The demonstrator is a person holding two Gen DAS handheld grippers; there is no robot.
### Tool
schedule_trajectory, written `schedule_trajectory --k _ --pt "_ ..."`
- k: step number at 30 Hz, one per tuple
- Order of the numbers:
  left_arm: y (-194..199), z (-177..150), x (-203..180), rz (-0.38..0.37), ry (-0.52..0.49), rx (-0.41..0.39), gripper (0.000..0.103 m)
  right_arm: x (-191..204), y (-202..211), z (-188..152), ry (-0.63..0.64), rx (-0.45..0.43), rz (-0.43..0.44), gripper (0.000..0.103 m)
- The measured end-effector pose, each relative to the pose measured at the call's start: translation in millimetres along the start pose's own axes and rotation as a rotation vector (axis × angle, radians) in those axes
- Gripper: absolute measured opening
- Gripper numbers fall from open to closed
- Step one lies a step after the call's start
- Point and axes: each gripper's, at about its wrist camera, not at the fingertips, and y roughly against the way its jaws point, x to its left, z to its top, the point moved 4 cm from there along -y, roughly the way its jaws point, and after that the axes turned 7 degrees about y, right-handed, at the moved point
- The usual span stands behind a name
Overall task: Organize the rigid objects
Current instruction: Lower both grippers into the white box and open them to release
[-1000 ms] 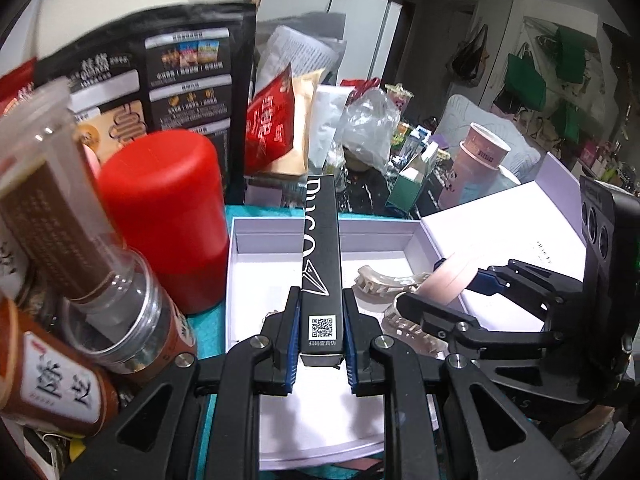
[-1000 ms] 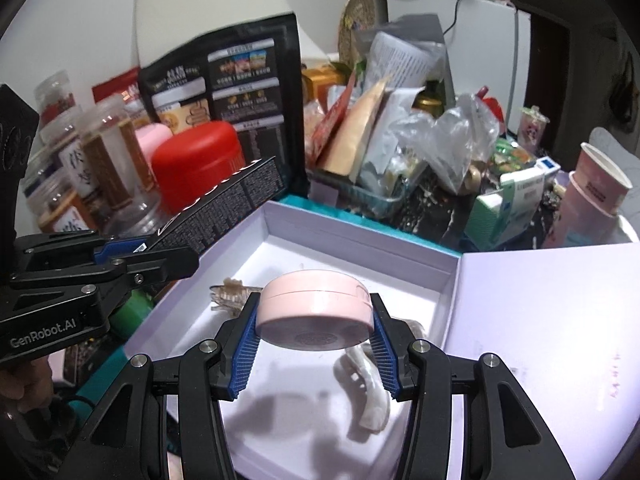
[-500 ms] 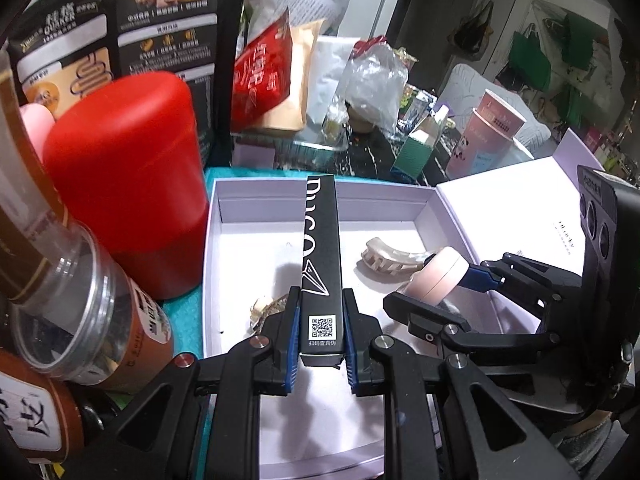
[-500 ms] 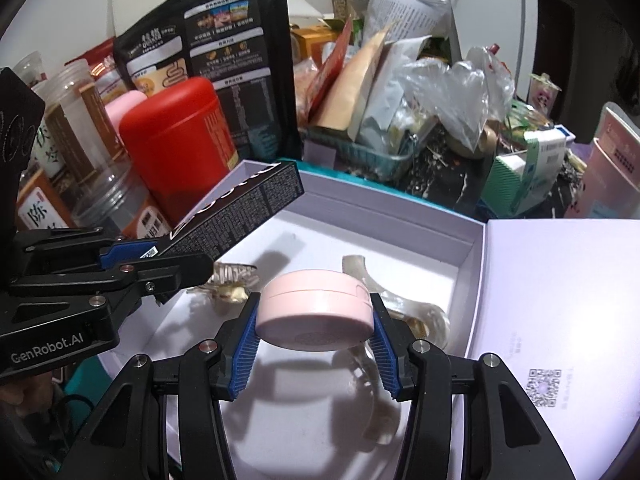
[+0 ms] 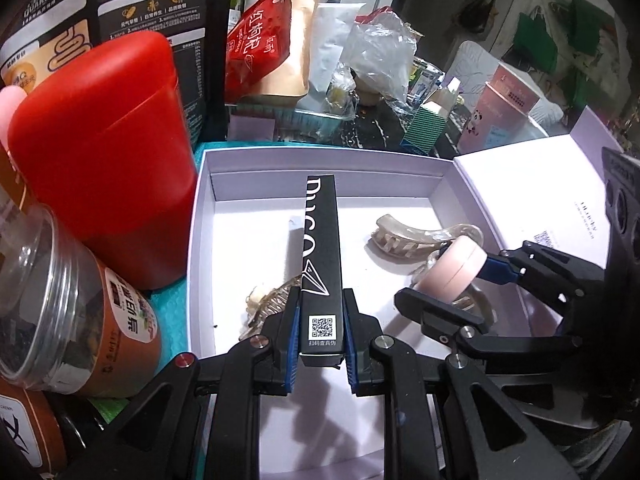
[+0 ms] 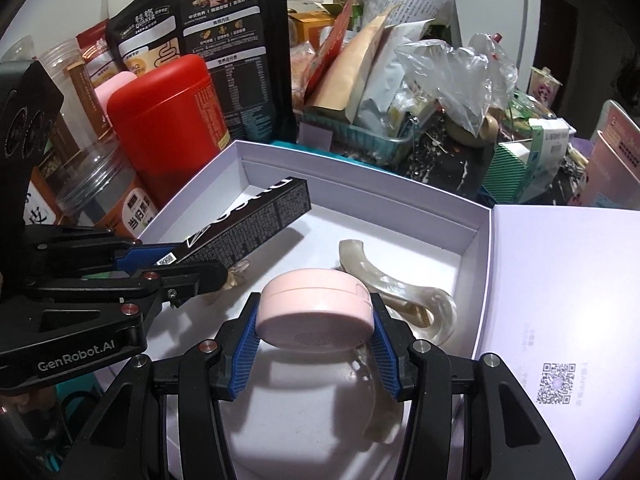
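A long black carton (image 5: 322,256) with white lettering is clamped at its near end in my left gripper (image 5: 320,330), which is shut on it; the carton (image 6: 256,224) hangs tilted over the left half of the open white box (image 5: 320,162). My right gripper (image 6: 314,318) is shut on a round pink compact (image 6: 314,308), held just above the box floor at the right (image 5: 454,270). In the box lie a pearly curved hair claw (image 6: 400,280), a second pale claw (image 5: 408,238) and a small amber clip (image 5: 272,300), partly hidden under the carton.
The box lid (image 6: 560,300) lies open to the right. A red canister (image 5: 100,152) and clear jars (image 5: 68,312) crowd the box's left wall (image 6: 160,120). Snack bags (image 5: 264,48), a plastic bag (image 6: 452,76) and small cartons (image 6: 520,164) pile up behind it.
Both grippers have sunk toward the box with their loads. The black carton and the pink compact now hang lower over the box floor; the grips are unchanged.
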Motion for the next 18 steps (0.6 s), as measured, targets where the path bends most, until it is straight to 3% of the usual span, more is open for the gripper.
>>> schedule_trajectory --k 8,18 --pt "-2 4 3 0.015 0.021 0.002 0.018 -5 2 -1 -0.038 0.006 0.013 0.066" --pt "1 -1 -2 0.077 0.003 0.016 0.019 -8 14 -4 -0.052 -0.006 -0.017 0.067"
